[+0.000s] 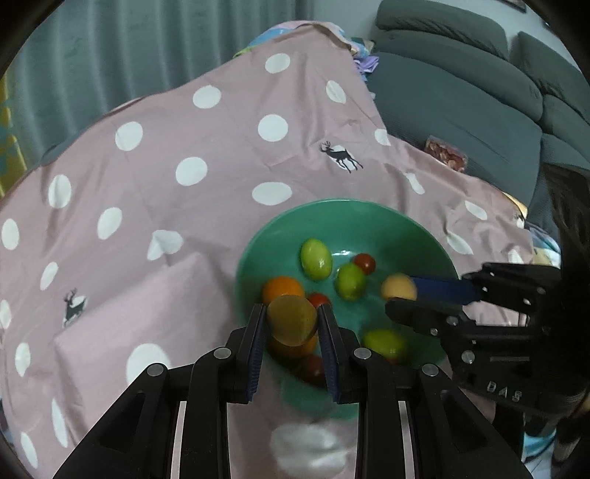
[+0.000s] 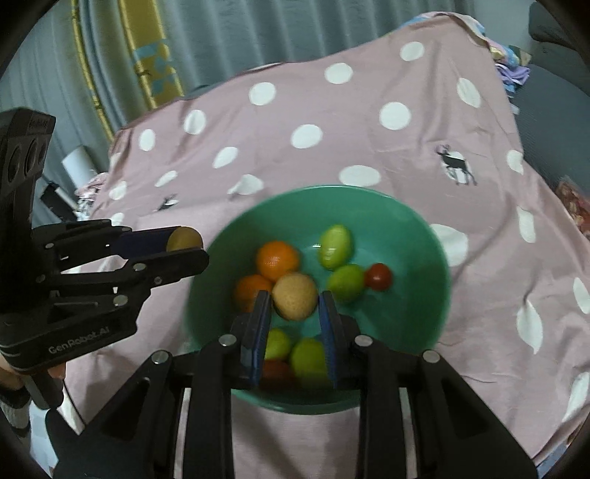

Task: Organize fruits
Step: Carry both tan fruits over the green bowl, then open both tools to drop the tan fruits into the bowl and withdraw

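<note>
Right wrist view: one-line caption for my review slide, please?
Right gripper shut on a tan round fruit above the green bowl of fruit; left gripper holds another beside it.

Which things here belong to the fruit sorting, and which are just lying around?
Part of the job:
- green bowl
- oranges, green fruits, red tomato in it
- tan fruit in left gripper
- tan fruit in right gripper

Lying about:
- snack packet
- grey sofa
- curtain

Grey curtains (image 1: 129, 48) hang behind; a grey sofa (image 1: 461, 92) stands alongside.
</note>
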Motion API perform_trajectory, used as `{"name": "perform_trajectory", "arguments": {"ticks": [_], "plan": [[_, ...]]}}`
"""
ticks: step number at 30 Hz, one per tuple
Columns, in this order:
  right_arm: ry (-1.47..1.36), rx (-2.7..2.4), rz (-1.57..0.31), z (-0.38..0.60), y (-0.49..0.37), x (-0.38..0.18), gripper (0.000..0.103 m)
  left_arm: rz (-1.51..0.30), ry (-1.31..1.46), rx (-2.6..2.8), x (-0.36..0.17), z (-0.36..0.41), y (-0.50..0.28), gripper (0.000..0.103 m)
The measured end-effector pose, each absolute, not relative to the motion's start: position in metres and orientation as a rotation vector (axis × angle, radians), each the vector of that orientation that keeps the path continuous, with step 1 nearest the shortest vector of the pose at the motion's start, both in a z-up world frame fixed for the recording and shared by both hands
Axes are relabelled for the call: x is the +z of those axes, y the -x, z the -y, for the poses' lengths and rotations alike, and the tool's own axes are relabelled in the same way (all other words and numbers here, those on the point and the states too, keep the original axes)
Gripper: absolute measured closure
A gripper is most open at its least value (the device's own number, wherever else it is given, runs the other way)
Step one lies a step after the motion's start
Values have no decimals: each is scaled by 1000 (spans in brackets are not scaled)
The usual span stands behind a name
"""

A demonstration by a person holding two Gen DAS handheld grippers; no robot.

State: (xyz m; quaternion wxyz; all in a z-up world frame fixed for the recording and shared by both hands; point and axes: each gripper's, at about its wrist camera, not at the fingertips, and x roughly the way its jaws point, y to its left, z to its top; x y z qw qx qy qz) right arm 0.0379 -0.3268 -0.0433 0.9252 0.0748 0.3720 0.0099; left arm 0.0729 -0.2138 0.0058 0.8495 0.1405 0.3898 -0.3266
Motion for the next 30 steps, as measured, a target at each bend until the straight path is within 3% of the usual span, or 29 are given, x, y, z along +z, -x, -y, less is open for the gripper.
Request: {"name": "perform_trajectory", "arguments": {"ticks": [3, 4, 5, 6, 7, 8, 9, 16, 19, 30], "plan": [[-142, -7, -763, 332, -33, -41, 69, -840, -257, -666, 7, 216, -77, 75], [-135, -18, -762, 334, -32, -40, 58, -842, -246, -652, 9, 215, -77, 68], [-121, -39, -761, 335, -29, -38, 49, -841, -238, -638, 12, 214, -76, 51], [-113, -48, -758, 335, -26, -36, 46, -837, -235, -619, 15, 212, -75, 39], [-103, -59, -755, 335, -24, -34, 43, -827, -235, -594, 19, 210, -74, 18], [-93, -65, -755, 335, -21, -32, 38, -816, -233, -578, 23, 208, -73, 7], [-82, -70, -755, 335, -18, -31, 35, -811, -227, -565, 28, 205, -70, 4], [-47, -76, -754, 334, 4, -14, 15, -778, -212, -548, 60, 203, -52, 1], [-23, -72, -750, 334, 12, -6, 11, -778, -197, -576, 66, 207, -46, 1], [-44, -71, -748, 343, 21, -3, 11, -756, -170, -495, 76, 210, -44, 1]]}}
